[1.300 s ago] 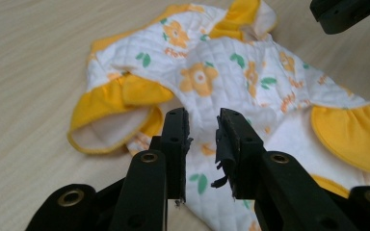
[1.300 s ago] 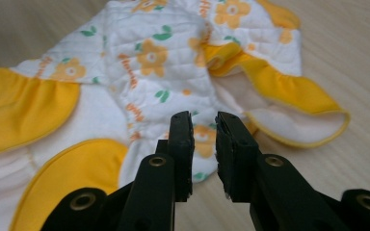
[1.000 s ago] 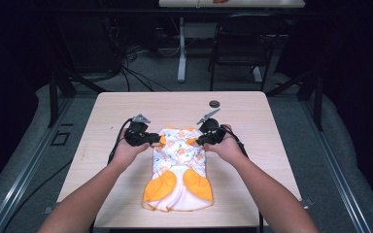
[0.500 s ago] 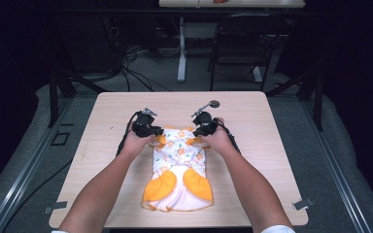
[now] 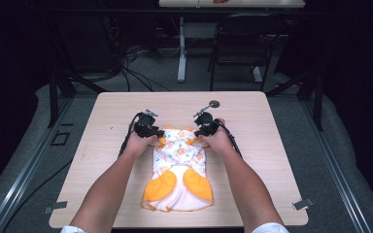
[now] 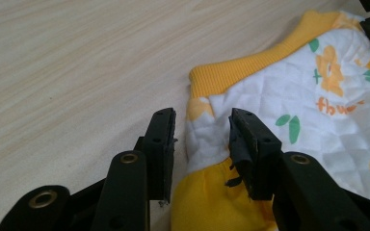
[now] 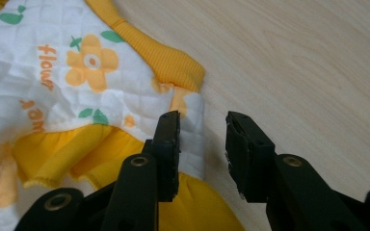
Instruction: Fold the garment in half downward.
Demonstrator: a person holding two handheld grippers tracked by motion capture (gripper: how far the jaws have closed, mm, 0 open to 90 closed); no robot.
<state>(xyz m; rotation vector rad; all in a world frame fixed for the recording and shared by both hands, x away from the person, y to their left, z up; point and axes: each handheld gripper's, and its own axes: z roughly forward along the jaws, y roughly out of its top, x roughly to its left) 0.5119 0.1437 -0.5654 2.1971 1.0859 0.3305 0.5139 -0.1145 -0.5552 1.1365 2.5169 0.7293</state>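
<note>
A white quilted baby garment (image 5: 179,160) with orange flowers, a yellow ribbed collar and yellow ruffles lies flat on the wooden table (image 5: 277,145), collar end away from me. My left gripper (image 5: 158,134) is at its top left corner and my right gripper (image 5: 197,133) at its top right corner. In the left gripper view the jaws (image 6: 202,120) have just been opening; the garment's (image 6: 294,96) shoulder corner lies loose between them. The right gripper's jaws (image 7: 203,120) have likewise just been opening, with the garment's (image 7: 53,86) edge slack beside the left pad.
A small dark round object (image 5: 214,103) lies on the table just beyond the right gripper. Behind the table stand a black chair (image 5: 238,43) and a white table leg (image 5: 181,48), with cables on the floor. Bare wood surrounds the garment.
Both hands moved inward and a little away from me, sinking toward the table. The garment's top end now rests flat on the wood.
</note>
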